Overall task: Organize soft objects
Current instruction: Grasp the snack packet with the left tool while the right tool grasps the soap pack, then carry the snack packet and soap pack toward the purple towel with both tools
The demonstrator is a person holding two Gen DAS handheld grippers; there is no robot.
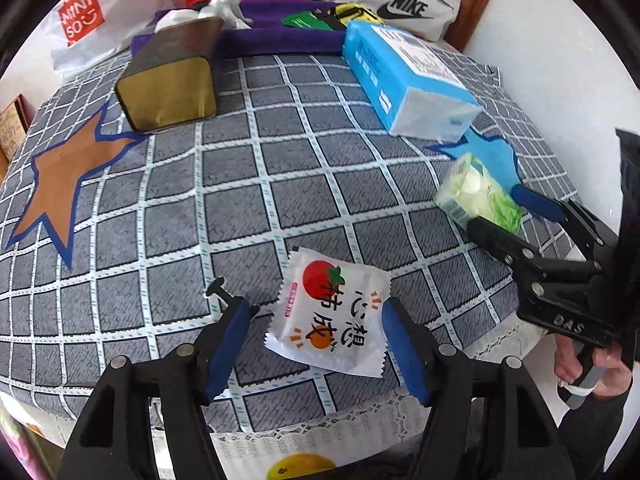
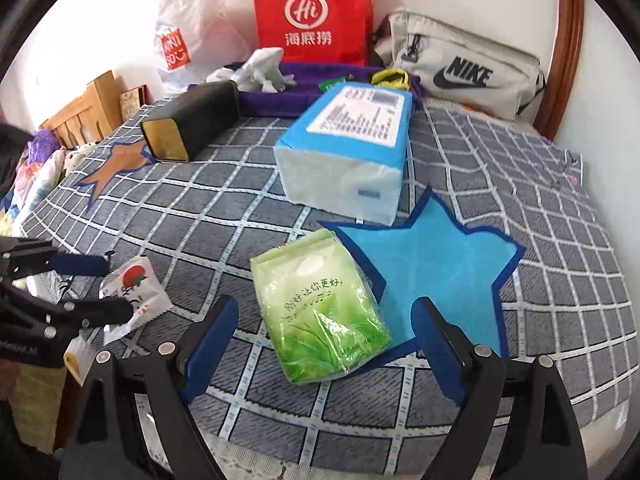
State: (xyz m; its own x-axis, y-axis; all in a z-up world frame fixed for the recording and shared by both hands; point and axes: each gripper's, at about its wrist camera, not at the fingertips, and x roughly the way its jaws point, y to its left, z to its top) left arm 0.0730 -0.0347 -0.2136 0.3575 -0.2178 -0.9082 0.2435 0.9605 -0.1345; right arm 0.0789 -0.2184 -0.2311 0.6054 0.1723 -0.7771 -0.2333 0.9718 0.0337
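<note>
A white sachet printed with a tomato and an orange lies near the front edge of the checked grey cloth. My left gripper stands open around it, with a gap at the left pad and the right pad close to its edge. A green tissue pack lies flat with its right side over the edge of the blue star. My right gripper is open astride it, clear of both sides. An orange star sits at the far left.
A large blue tissue pack and a black and gold box lie further back. Behind them are a purple cloth, crumpled white tissue, a red bag, a white shopping bag and a grey Nike bag. The table edge runs just under both grippers.
</note>
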